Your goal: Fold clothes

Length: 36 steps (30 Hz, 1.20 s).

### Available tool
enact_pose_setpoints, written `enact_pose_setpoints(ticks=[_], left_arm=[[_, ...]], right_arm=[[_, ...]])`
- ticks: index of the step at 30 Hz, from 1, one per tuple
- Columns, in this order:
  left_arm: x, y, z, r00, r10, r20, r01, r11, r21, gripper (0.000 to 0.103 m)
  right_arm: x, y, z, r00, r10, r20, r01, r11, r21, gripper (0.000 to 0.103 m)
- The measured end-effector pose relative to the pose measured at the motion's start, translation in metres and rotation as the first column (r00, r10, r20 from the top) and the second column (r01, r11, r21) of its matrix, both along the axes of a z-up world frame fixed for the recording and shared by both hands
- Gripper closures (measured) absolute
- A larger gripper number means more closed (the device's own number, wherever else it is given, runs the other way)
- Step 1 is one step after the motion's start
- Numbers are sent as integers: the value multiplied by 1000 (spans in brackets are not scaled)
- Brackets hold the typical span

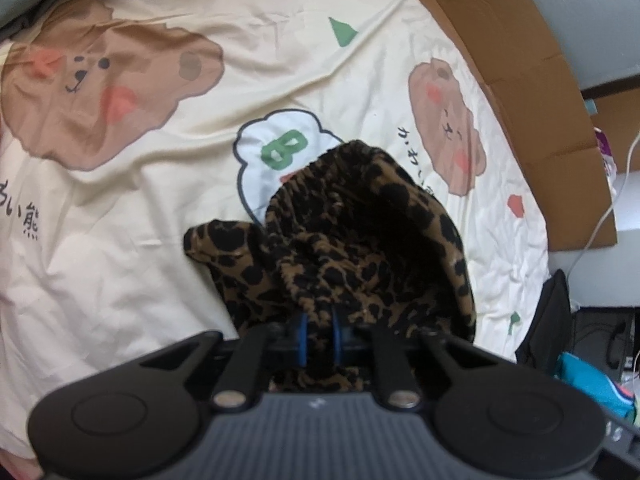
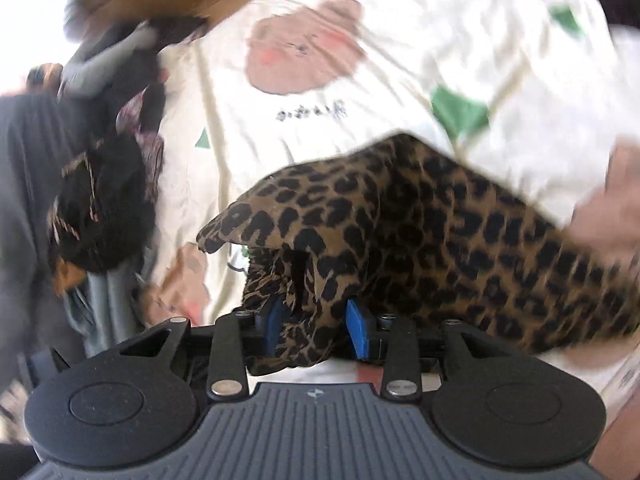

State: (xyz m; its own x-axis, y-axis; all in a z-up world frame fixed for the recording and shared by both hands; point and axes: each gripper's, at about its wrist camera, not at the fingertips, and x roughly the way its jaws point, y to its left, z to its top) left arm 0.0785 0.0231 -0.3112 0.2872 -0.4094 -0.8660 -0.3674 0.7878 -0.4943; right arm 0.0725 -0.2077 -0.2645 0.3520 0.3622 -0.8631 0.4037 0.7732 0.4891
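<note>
A leopard-print garment (image 1: 360, 232) lies bunched on a cream bedsheet with bear prints (image 1: 160, 200). My left gripper (image 1: 319, 338) is shut on a fold of it at its near edge, with the blue pads close together on the cloth. In the right wrist view the same garment (image 2: 440, 232) hangs raised above the sheet (image 2: 360, 120) and stretches off to the right. My right gripper (image 2: 316, 328) stands open. A loose wad of the cloth sits between its spread blue pads (image 2: 358, 330). This view is motion-blurred.
Flattened brown cardboard (image 1: 532, 92) runs along the bed's far right edge, with a white cable (image 1: 600, 216) and a black bag (image 1: 548, 320) beyond. A pile of dark clothes (image 2: 100, 208) lies at the left of the right wrist view.
</note>
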Motion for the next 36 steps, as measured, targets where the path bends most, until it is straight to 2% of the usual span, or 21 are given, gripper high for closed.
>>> enact_pose_setpoints(ticks=[4,9,10,12,17,21,28,36], left_arm=[[0,1,-1,1000,-15,13,15,1000,0,91],[1,1,-3,999,-33,27,33,999,-1,91],[1,2,-3,999,-38,30,38,999,0,91],[2,2,-3,998,-45,33,46,999,-3,91],[2,4,-1,996,-76,43,76,997,-3,91],[1,8,-3,996,-83,45,83,996,-12,91],[3,10,-8,993,-106,43,107,994,-11,91],[6,9,-6,990,-136,45,136,991,7,91]], right_arm=[[8,12,17,990,136,35,-131,985,-113,66],[18,29,32,957,283,61,-259,931,-256,65],[19,31,35,951,301,67,-273,923,-272,59],[24,37,38,937,341,81,-303,904,-302,57],[35,54,28,905,414,100,-357,865,-352,57],[44,74,14,862,503,64,-435,800,-413,57],[53,94,-4,812,584,27,-505,724,-469,57],[56,99,-17,804,595,-4,-510,685,-520,51]])
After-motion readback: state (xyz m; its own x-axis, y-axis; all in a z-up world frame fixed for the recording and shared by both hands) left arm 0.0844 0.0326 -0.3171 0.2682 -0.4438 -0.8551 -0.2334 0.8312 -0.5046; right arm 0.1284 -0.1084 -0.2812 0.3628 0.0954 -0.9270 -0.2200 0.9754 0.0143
